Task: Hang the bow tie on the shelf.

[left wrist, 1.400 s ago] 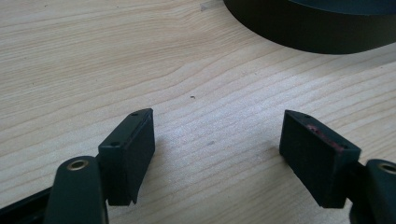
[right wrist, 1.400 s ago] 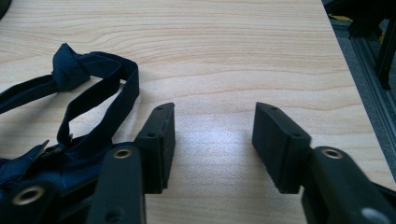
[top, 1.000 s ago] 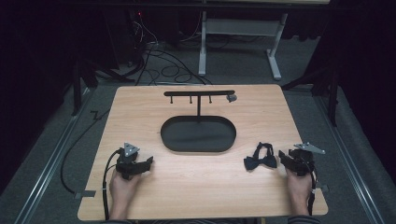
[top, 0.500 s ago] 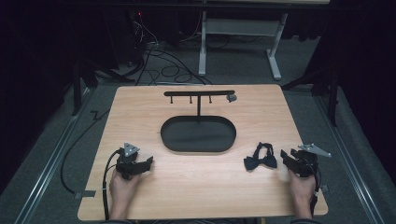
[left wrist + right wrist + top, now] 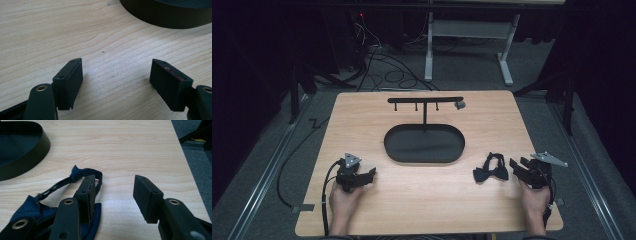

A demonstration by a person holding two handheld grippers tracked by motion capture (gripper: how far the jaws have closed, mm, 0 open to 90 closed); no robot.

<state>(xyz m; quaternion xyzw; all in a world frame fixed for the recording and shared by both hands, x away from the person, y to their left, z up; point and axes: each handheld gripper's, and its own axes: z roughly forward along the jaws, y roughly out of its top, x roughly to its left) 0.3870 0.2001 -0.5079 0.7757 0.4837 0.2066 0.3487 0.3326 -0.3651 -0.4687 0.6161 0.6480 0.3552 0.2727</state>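
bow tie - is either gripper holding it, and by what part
Nothing is held. The right gripper is open beside the bow tie, with bare table between its jaws. The left gripper is open too.

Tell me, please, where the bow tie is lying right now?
In the high view the bow tie lies on the table at its near right, between the oval tray and the open right gripper.

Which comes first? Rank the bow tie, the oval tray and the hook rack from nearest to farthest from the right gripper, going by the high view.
Measured from the right gripper:
1. Bow tie: just beside the gripper on the tray's side, near the table's front edge.
2. Oval tray: at the table's centre, beyond the bow tie.
3. Hook rack: standing at the tray's back rim, toward the table's far edge.
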